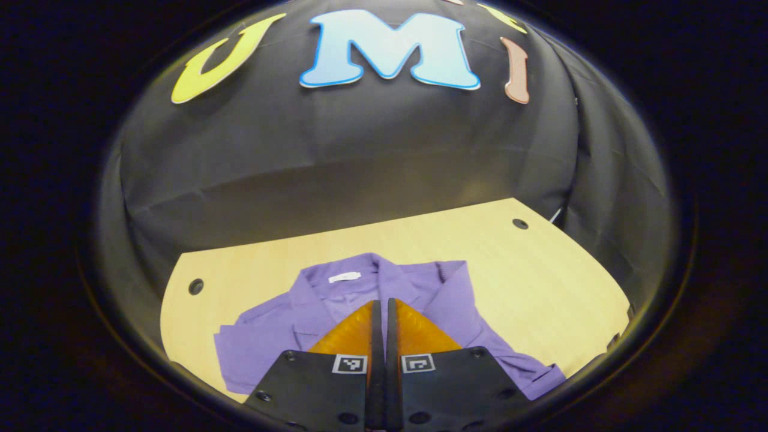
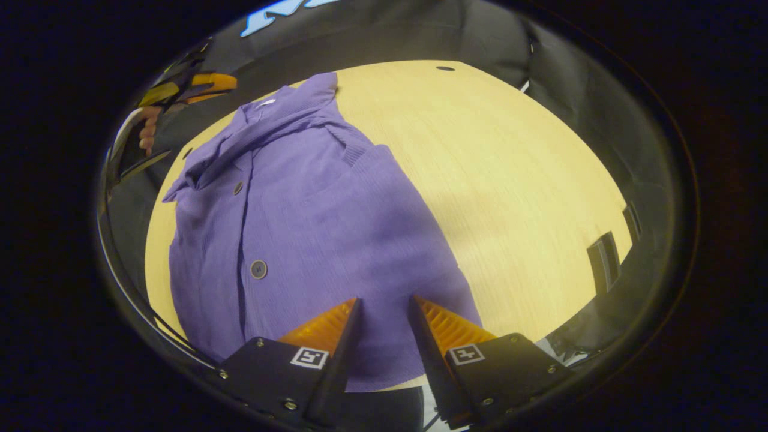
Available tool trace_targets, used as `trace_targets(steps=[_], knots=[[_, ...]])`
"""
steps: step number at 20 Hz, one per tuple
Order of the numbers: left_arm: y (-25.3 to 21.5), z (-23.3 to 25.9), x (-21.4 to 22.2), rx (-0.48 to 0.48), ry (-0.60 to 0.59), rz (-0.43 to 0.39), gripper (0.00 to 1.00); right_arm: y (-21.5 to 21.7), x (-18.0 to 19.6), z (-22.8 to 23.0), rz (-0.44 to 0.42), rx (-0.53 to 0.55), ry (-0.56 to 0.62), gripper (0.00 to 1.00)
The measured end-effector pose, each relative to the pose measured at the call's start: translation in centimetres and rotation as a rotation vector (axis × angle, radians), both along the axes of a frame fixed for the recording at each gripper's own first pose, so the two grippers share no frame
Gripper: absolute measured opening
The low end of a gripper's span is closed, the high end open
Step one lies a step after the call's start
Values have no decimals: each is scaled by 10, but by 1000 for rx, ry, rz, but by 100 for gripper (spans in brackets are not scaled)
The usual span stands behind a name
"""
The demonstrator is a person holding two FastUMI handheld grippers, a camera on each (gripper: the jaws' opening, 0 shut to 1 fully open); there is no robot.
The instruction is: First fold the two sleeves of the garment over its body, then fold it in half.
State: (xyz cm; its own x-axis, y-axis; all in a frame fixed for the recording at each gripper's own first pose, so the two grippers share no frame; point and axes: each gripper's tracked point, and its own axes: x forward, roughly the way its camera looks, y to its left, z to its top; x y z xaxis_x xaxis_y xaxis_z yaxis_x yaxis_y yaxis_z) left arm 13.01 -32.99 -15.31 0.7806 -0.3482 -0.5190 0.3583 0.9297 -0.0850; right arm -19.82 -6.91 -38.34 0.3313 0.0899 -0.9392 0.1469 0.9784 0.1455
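Note:
A purple buttoned garment [image 1: 360, 288] lies flat on the light wooden table [image 1: 528, 282], collar and white neck label at the far end. In the left gripper view, my left gripper [image 1: 382, 305] hovers above the garment's chest, its fingers shut with nothing visible between them. In the right gripper view, the garment [image 2: 312, 222] stretches away from me with its buttons in a row. My right gripper [image 2: 384, 300] stands open just over the near hem. The left gripper [image 2: 192, 84], held by a hand [image 2: 147, 129], shows at the upper left, raised off the table.
Bare table [image 2: 510, 168] spreads to the right of the garment. Small round holes [image 1: 196, 286] [image 1: 520, 224] mark the table's far corners. Dark slots [image 2: 603, 261] sit at the table's right edge. Black cloth walls close in behind the table.

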Motion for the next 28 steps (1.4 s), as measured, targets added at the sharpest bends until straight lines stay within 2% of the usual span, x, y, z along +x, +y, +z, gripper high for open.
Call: trace_targets(steps=[3, 7, 15, 20, 24, 26, 27, 28], knots=[[-31, -7, -3, -15, 26, -25, 7, 0, 1, 0, -10, 11, -1, 59], [-50, -22, -9, -17, 69, -39, 7, 1, 2, 0, -12, 20, -1, 59], [-49, -36, -17, -20, 124, -25, 7, 1, 2, 0, 12, 20, 5, 59], [-34, -36, -26, 4, 130, -28, 7, 1, 2, 0, 32, 16, 8, 59], [-8, -33, -50, 4, 145, -25, 7, 2, 3, 1, 57, 7, 14, 59], [15, -38, -68, 25, 154, -13, 8, 3, 5, 1, 79, -2, 18, 62], [25, -42, -79, 33, 166, -8, 8, 5, 6, 2, 91, -1, 16, 58], [37, -46, -93, 35, 183, -5, 21, 9, 9, 4, 105, 10, 14, 63]])
